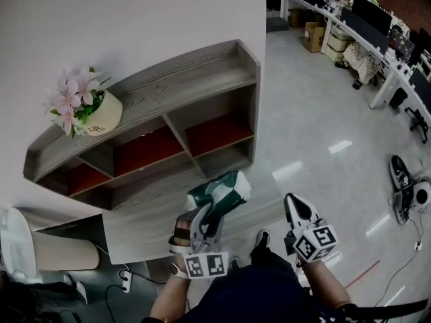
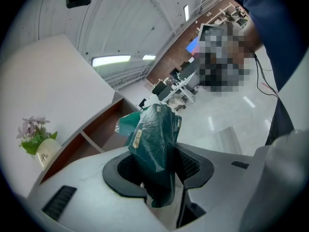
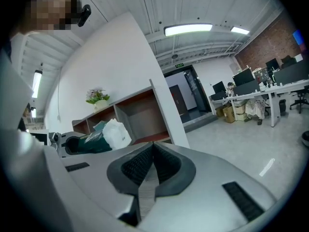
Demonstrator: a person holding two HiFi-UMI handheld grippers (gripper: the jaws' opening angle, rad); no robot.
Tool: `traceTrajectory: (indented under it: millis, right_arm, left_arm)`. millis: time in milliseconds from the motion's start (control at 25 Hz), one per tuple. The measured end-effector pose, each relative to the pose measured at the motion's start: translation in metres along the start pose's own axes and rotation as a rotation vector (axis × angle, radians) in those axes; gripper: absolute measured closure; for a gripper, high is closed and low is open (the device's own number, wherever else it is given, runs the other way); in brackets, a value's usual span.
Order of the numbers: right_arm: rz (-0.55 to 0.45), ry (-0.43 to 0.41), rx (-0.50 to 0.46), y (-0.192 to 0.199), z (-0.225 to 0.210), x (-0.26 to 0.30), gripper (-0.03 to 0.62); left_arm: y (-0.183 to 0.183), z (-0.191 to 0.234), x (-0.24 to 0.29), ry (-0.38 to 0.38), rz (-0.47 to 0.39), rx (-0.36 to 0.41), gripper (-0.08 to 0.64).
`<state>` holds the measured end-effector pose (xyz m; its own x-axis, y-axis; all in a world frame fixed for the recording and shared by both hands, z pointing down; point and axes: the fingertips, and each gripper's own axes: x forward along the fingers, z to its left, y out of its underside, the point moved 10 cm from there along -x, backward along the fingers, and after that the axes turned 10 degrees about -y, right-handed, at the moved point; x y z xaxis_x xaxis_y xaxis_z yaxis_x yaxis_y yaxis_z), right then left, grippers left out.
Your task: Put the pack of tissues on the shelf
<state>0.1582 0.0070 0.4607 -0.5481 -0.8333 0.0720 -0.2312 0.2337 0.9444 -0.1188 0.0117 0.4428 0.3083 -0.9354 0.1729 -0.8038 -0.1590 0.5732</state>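
Tissue pack (image 1: 221,195), dark green wrap with a white end, is up in the air in the left gripper (image 1: 204,221), not on the shelf yet. The jaws pinch it near its lower end, one pad on each side, and most of the pack sticks out past the tips, tilted up and towards the shelf. In the left gripper view the wrap is creased where the pads squeeze it.

Just to the right of it is the right gripper (image 1: 295,207), held at about the same height. Its jaws are pressed together, pad against pad. It is apart from the pack and points the same way.

From the head view the pack hangs over the near edge of a low grey wood ledge (image 1: 145,224) that runs along the front of the shelf.

Behind the ledge is the shelf (image 1: 202,79), grey wood, set against a white wall (image 1: 135,19). It has a flat top board and open compartments below, several with red backs. At the left end of the top board stands a cream pot (image 1: 104,118) of pink flowers (image 1: 71,99).

Further off to the right, across the shiny floor (image 1: 323,126), a pair of shoes (image 1: 403,180) lies near a row of white desks (image 1: 377,39) with dark monitors.
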Motion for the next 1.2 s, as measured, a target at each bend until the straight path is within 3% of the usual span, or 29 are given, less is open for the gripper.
traceTrajectory:
  millis: [640, 1200]
  right_arm:
    - [0.025, -0.118, 0.021, -0.032, -0.093, 0.055, 0.581]
    - [0.016, -0.051, 0.063, -0.032, -0.094, 0.074, 0.581]
  left_arm:
    - [-0.041, -0.003, 0.086, -0.074, 0.090, 0.040, 0.391]
    - [-0.019, 0.017, 0.141, -0.104, 0.054, 0.066, 0.390]
